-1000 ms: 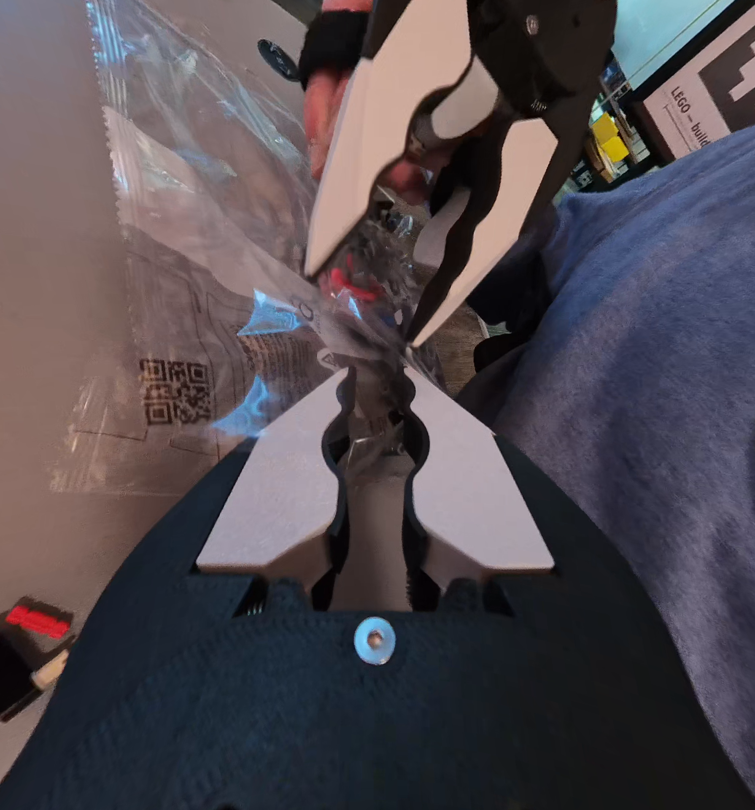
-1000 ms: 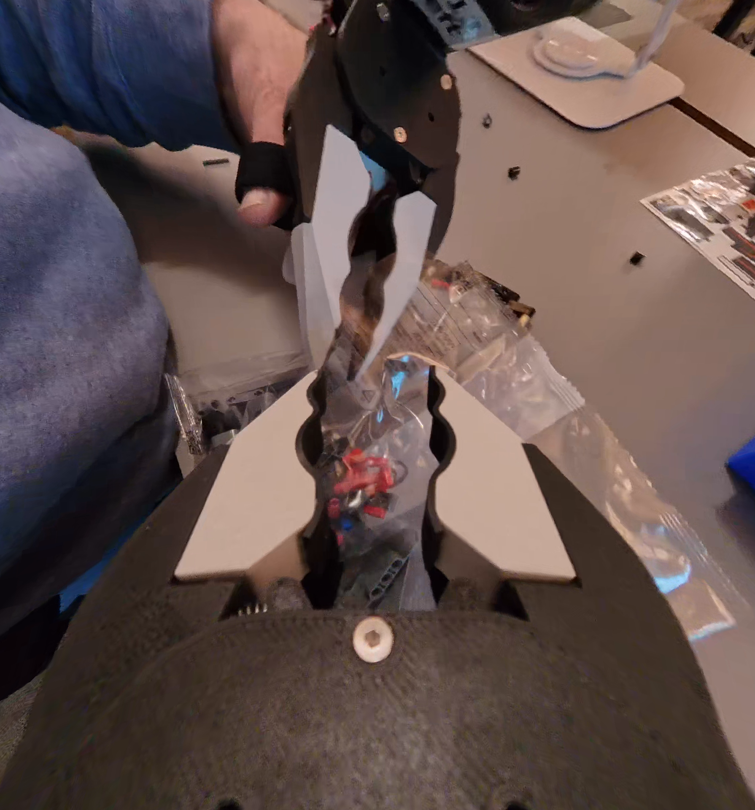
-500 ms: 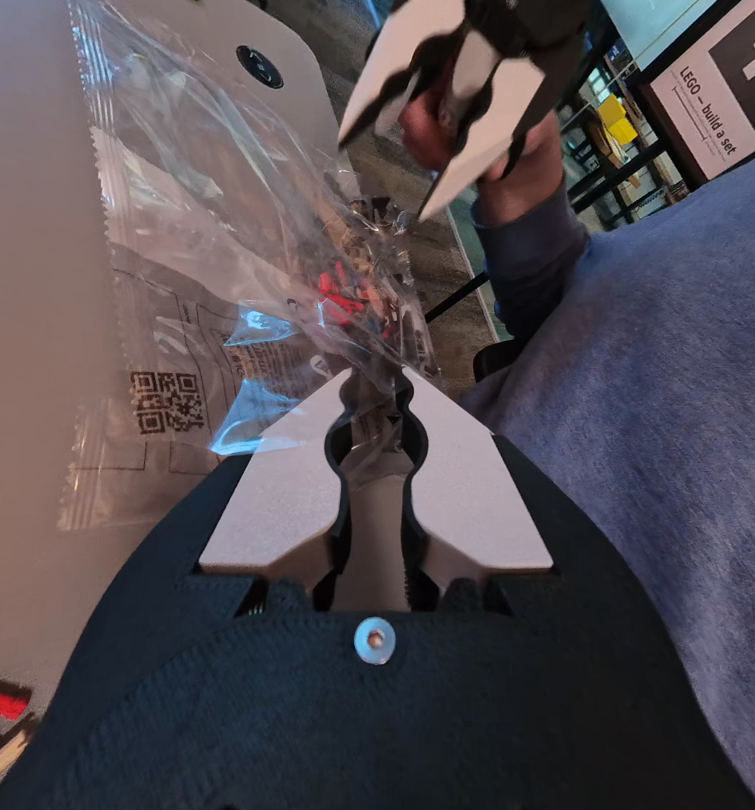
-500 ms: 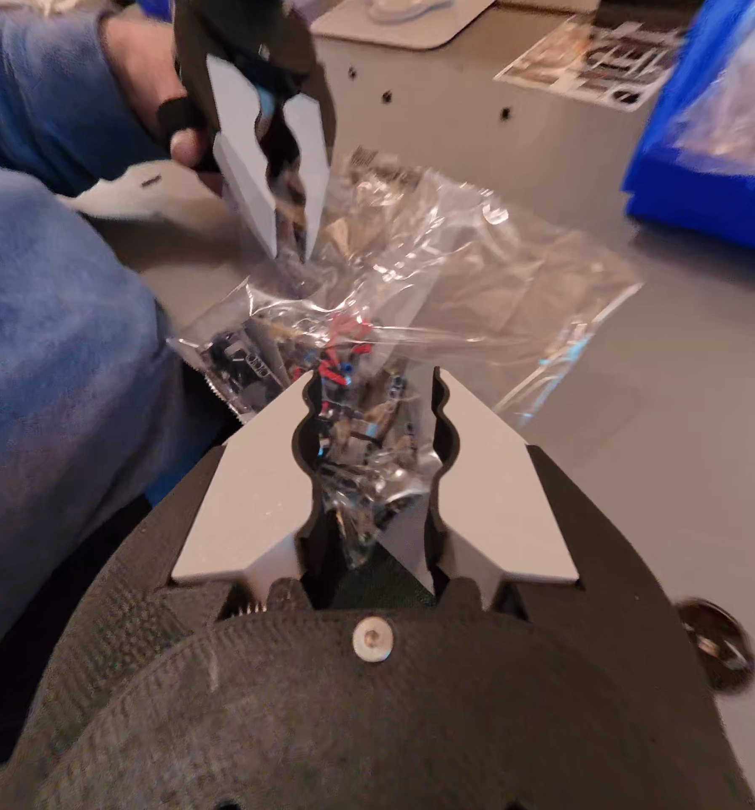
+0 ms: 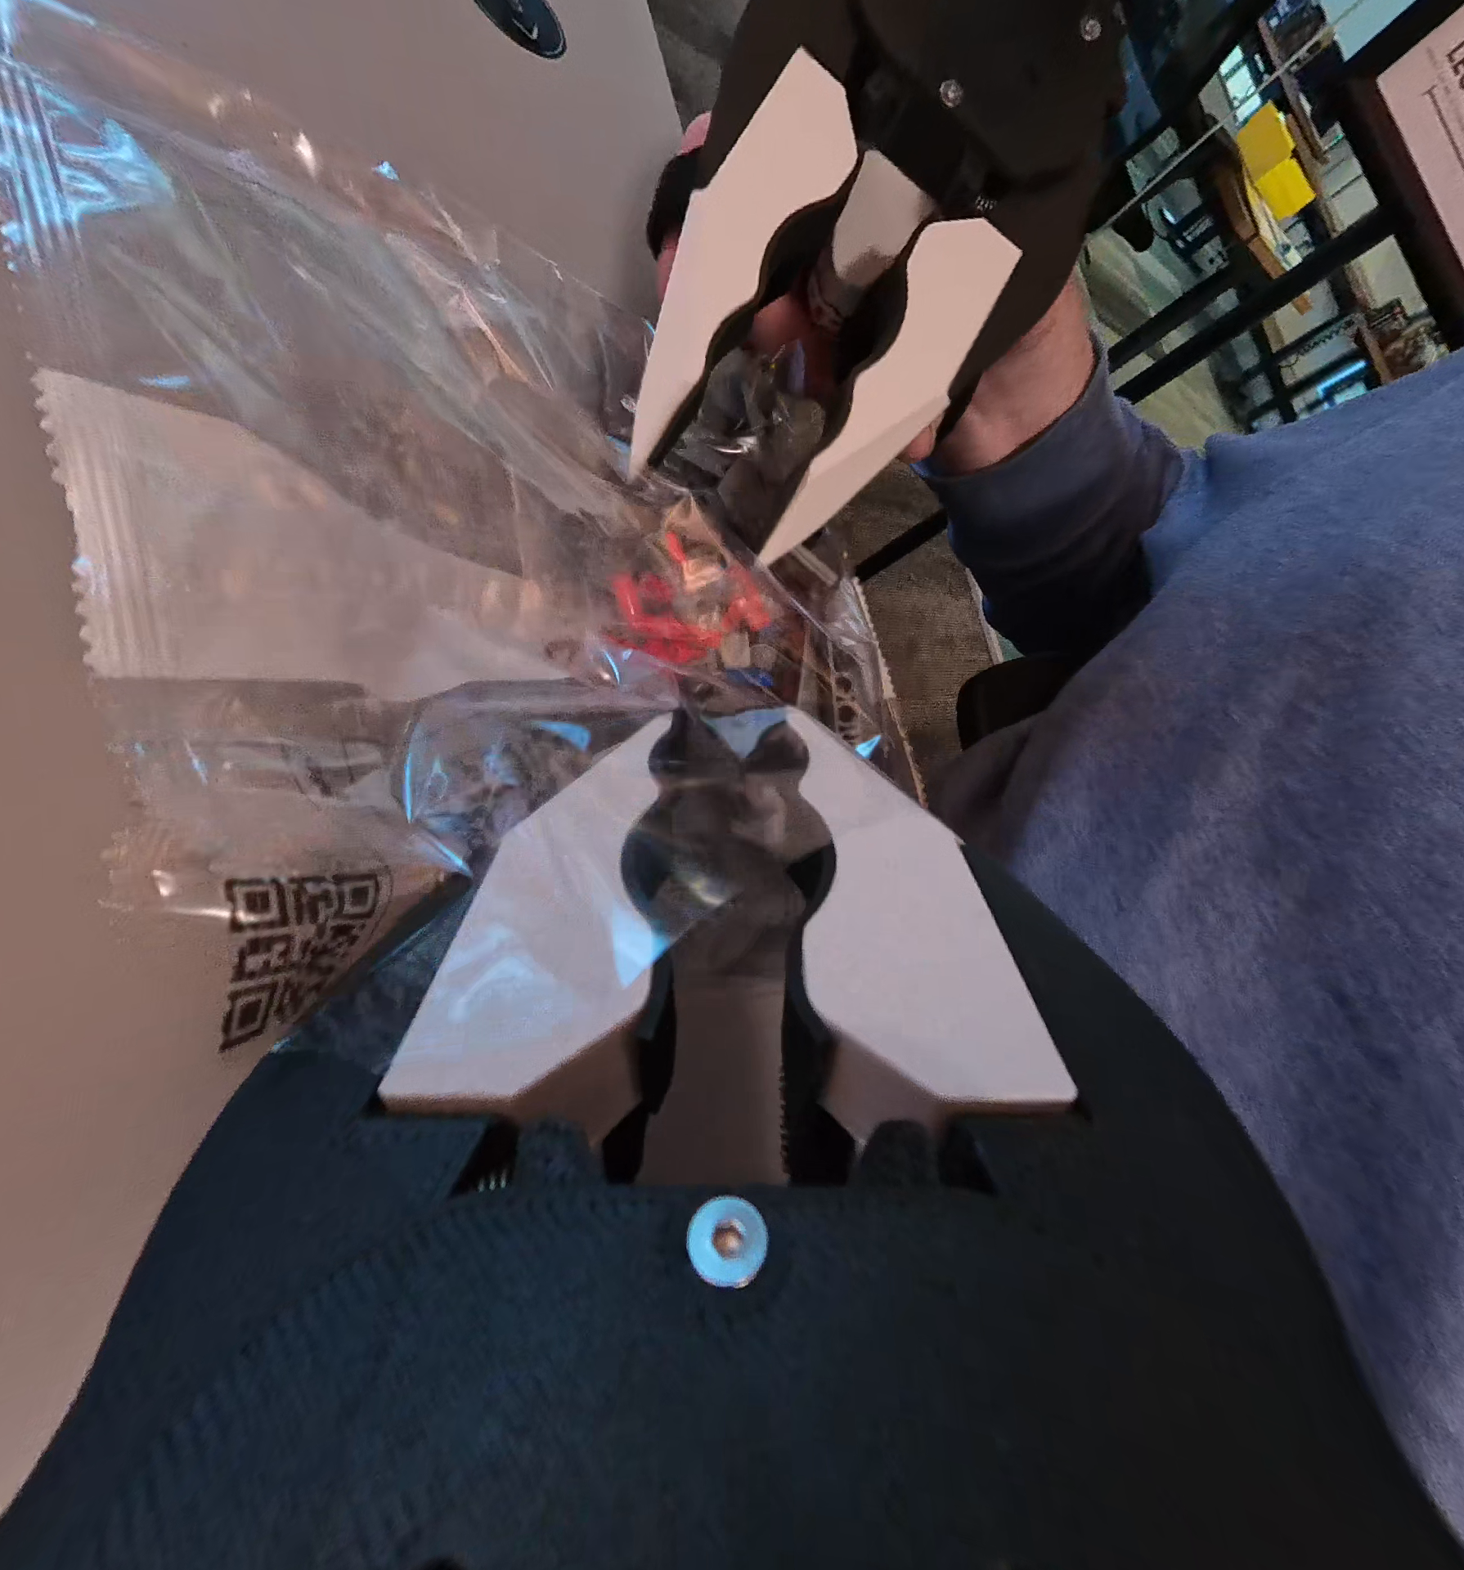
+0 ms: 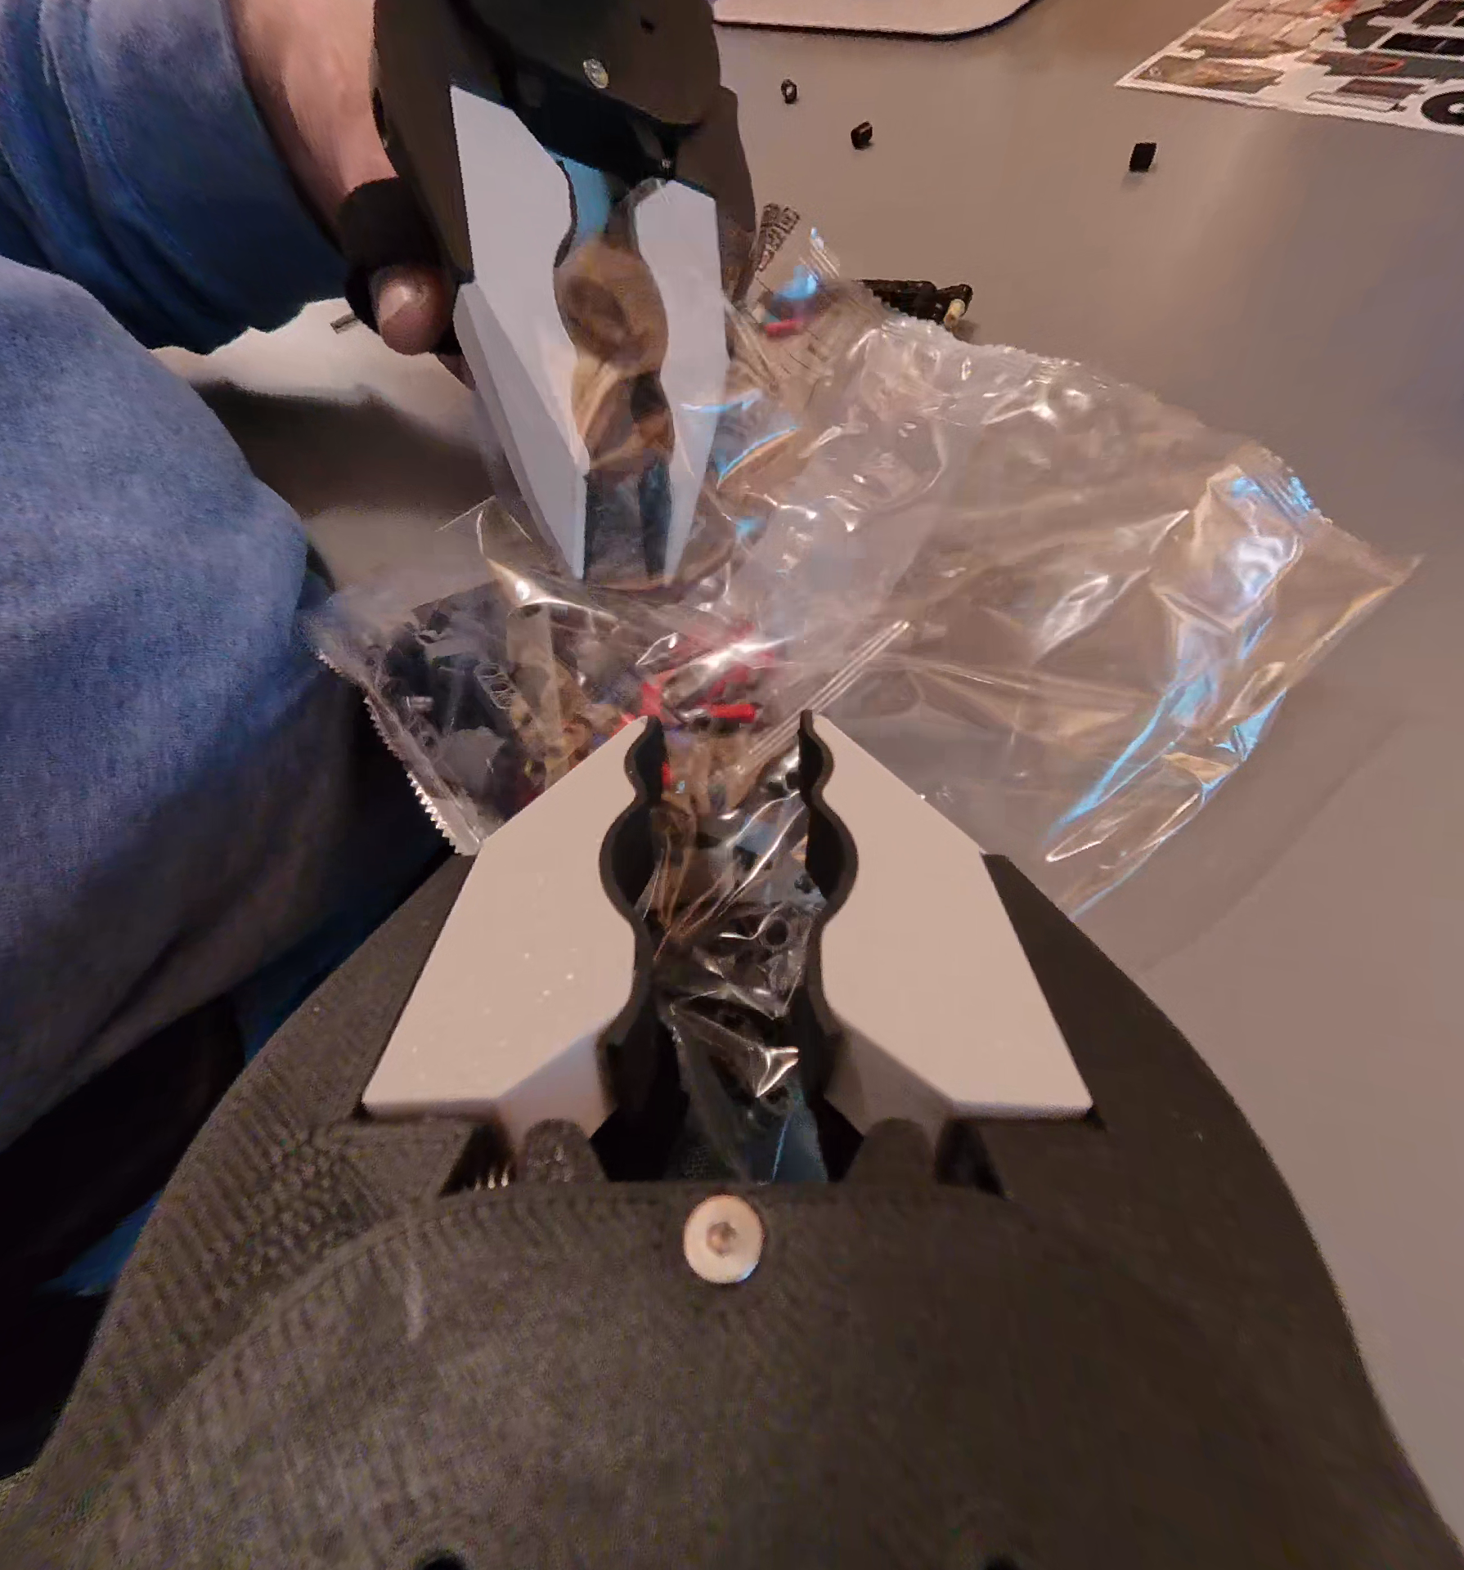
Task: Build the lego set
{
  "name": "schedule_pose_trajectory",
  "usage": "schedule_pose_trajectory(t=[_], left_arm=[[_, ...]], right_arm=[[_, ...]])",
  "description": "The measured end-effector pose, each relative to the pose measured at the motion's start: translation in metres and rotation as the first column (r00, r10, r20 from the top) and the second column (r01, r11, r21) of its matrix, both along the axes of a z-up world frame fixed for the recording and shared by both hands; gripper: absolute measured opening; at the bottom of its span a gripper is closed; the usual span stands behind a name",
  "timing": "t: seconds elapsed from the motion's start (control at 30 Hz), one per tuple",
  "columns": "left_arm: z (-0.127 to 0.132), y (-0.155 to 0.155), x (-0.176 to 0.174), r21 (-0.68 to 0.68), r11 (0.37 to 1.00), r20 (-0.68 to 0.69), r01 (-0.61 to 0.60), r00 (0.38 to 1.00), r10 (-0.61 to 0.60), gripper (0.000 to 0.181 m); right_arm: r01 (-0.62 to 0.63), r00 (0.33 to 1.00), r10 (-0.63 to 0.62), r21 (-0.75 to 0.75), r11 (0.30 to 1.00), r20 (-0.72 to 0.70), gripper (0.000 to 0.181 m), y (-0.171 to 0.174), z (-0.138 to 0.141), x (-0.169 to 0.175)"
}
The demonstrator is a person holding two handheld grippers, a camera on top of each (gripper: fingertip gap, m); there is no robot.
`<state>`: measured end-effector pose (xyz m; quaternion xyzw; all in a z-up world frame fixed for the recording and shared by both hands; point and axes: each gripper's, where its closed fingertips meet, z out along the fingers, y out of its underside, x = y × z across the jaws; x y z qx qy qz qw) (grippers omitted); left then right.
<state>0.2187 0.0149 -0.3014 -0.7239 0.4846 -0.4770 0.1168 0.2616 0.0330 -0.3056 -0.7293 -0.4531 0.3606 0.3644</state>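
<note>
The left gripper (image 5: 733, 731) pinches the crinkly clear plastic bag of small red and black lego pieces (image 6: 924, 527) above the grey table (image 6: 1221, 849), while the right gripper (image 6: 724, 731) waits half open around it, so a hard tug could spill pieces everywhere.
</note>
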Motion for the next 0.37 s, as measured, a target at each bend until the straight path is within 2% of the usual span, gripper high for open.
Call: schedule_pose_trajectory(t=[0.03, 0.23, 0.33, 0.37], left_arm=[[-0.001, 0.0, 0.002, -0.004, 1.0, -0.004, 0.002, 1.0, -0.002, 0.018], [-0.008, 0.006, 0.007, -0.005, 1.0, -0.046, -0.025, 0.999, 0.024, 0.019], [-0.014, 0.011, 0.009, 0.061, 0.997, -0.086, -0.036, 0.995, 0.042, 0.0], [-0.015, 0.012, 0.009, 0.079, 0.996, -0.086, -0.034, 0.996, 0.041, 0.0]], right_arm=[[-0.004, 1.0, 0.004, 0.002, 1.0, 0.0, 0.029, 0.0, 0.0, -0.001], [-0.01, 1.0, 0.01, 0.016, 1.0, -0.008, 0.024, -0.002, 0.001, -0.002], [-0.01, 1.0, 0.011, 0.022, 1.0, -0.008, 0.022, -0.003, 0.001, -0.002], [-0.012, 1.0, 0.012, 0.025, 1.0, -0.01, 0.021, -0.003, 0.001, -0.003]])
